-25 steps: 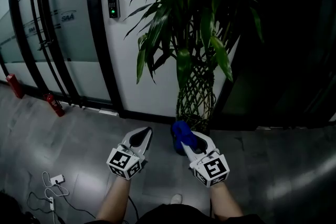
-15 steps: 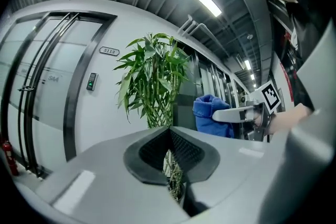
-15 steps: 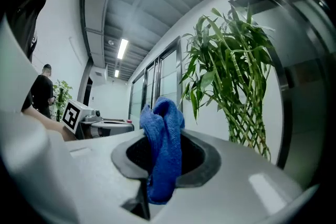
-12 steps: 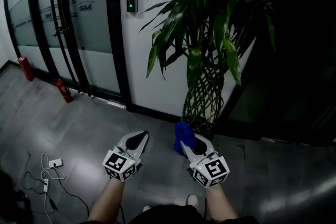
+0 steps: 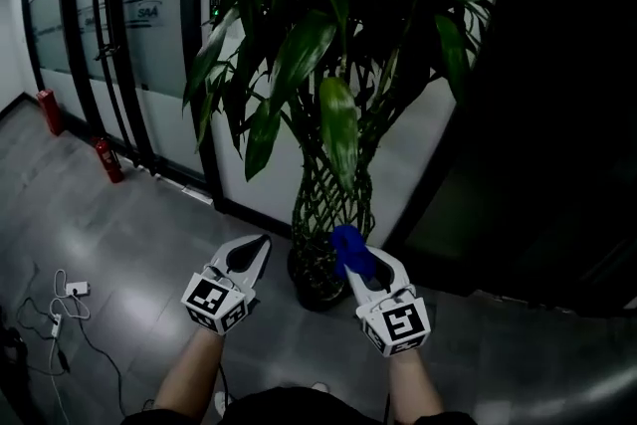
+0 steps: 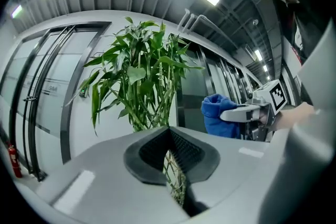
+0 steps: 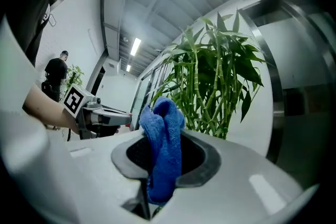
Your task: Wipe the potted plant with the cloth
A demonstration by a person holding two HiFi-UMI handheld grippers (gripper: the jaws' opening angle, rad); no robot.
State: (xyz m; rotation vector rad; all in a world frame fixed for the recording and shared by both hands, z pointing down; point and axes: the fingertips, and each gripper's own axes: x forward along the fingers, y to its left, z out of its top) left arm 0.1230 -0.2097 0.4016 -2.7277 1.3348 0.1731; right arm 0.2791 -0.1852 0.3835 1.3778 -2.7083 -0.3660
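A tall potted plant [image 5: 320, 45] with long green leaves and braided stems [image 5: 333, 199] stands in a dark pot [image 5: 311, 276] against the white wall. My right gripper [image 5: 351, 257] is shut on a blue cloth [image 5: 345, 242], held low in front of the stems, just right of the pot. In the right gripper view the cloth [image 7: 164, 147] bulges out between the jaws, with the plant [image 7: 215, 86] beyond it. My left gripper [image 5: 256, 245] is shut and holds nothing, just left of the pot. The left gripper view shows the plant [image 6: 140, 78] ahead and the cloth [image 6: 216, 115] at right.
Glass doors with black frames [image 5: 109, 45] fill the left. Two red fire extinguishers [image 5: 107, 159] stand at their foot. A white cable and plug strip [image 5: 68, 292] lie on the grey floor. A dark panel [image 5: 557, 114] rises on the right. A person [image 7: 54, 75] stands far off.
The view has come closer to the plant, which now sits centre. Both grippers have advanced to either side of the pot, the cloth still in the right one.
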